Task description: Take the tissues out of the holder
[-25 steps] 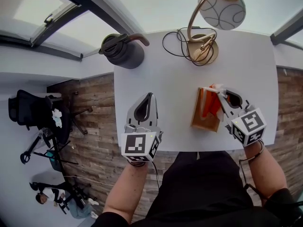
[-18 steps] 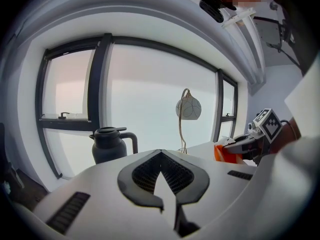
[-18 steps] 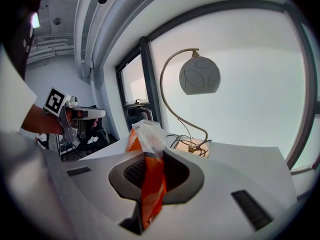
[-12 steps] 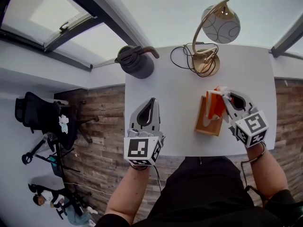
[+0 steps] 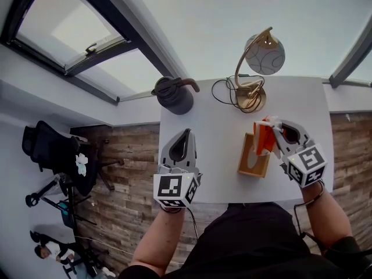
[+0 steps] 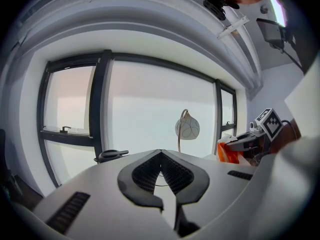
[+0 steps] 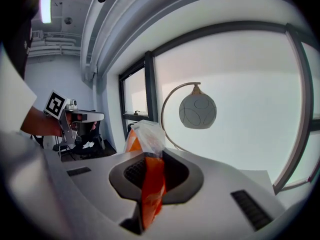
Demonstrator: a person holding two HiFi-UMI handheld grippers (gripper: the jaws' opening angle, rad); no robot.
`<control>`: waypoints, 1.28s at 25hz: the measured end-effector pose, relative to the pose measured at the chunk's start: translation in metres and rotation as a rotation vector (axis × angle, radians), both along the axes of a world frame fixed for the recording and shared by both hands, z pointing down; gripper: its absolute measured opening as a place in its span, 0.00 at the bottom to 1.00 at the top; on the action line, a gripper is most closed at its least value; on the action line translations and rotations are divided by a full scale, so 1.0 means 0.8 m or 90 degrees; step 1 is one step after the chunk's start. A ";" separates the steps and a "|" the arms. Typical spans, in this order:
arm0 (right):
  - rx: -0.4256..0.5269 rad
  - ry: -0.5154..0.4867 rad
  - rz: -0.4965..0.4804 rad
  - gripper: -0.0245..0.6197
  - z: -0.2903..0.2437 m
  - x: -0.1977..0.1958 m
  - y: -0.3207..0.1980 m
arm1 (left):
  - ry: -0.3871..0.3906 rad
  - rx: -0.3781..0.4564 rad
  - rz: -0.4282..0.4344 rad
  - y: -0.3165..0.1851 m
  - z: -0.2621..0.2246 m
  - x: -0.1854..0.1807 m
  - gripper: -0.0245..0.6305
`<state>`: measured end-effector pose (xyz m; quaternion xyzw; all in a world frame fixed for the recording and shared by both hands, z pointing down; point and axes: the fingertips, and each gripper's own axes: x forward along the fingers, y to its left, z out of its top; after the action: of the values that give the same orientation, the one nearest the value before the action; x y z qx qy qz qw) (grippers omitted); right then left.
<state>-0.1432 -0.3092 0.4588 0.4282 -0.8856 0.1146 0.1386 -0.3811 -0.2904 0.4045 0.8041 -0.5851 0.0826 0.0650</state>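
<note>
Item 1. Right gripper (image 7: 150, 156): jaws closed on an orange tissue pack (image 7: 151, 184), pinching it near its crumpled clear-plastic top. The pack hangs down between the pads.

Item 2. Tissue pack, position: at the right of the white table (image 5: 218, 156), held over the far end of the holder. Its lower edge overlaps the holder's opening in the head view; whether it is fully clear of the holder cannot be told.

Item 3. Wooden holder (image 5: 254, 163): a light brown open box on the table's near right part, just left of the right gripper.

Item 4. Left gripper (image 6: 161, 154): jaws together at the tips, nothing between them. Held above the table's near left part, well apart from the holder.

Item 5. Lamp (image 5: 264, 54): brass curved stem, round patterned shade, base at the table's far edge with a dark cable (image 5: 224, 92) coiled beside it.

Item 6. Dark kettle (image 5: 173, 96): far left corner of the table.

Item 7. Surroundings: window (image 5: 64, 34) beyond the table, wood-plank floor (image 5: 131, 167), black chair (image 5: 52, 150) at the left.
</note>
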 end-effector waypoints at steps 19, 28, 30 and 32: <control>0.104 -0.036 0.050 0.08 -0.111 0.024 0.011 | 0.005 0.090 0.008 0.018 -0.098 -0.001 0.04; 0.139 -0.050 0.068 0.08 -0.152 0.046 0.011 | 0.015 0.110 0.010 0.025 -0.127 -0.003 0.04; 0.142 -0.053 0.071 0.08 -0.161 0.049 0.012 | 0.017 0.111 0.009 0.028 -0.131 -0.004 0.04; 0.147 -0.054 0.069 0.08 -0.168 0.052 0.012 | 0.018 0.114 0.008 0.028 -0.134 -0.004 0.04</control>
<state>-0.1017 -0.2997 0.3246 0.4835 -0.8734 0.0371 0.0445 -0.3841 -0.2680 0.2975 0.8114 -0.5841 0.0192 0.0008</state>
